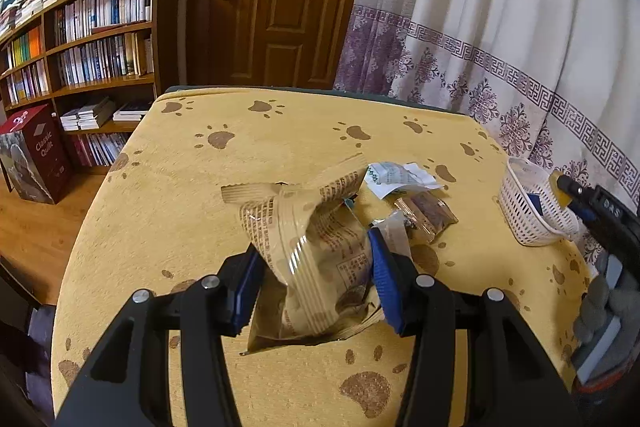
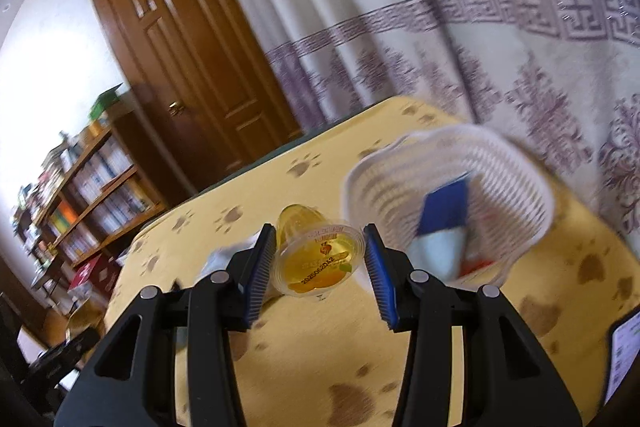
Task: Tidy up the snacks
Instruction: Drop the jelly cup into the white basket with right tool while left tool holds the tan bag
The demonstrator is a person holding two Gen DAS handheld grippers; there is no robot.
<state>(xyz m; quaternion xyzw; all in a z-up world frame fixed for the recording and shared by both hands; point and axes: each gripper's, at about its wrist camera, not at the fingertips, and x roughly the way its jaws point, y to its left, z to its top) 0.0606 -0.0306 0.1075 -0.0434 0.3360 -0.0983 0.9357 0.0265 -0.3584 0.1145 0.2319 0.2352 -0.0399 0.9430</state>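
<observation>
Yellow tablecloth (image 1: pixel 280 131) bears brown paw prints; basket (image 1: pixel 520 223) white; curtain (image 1: pixel 500 27) purple-patterned.

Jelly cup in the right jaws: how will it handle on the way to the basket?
The jelly cup is a clear tapered cup held on its side, so it may slip out of the right gripper. The thin wall probably flexes under squeeze. Round, so likely to roll if dropped outside the white basket.

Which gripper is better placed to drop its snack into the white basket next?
Right. The right gripper holds the jelly cup right beside the white basket. The left gripper holds the tan snack packet farther off, across the table.
</observation>
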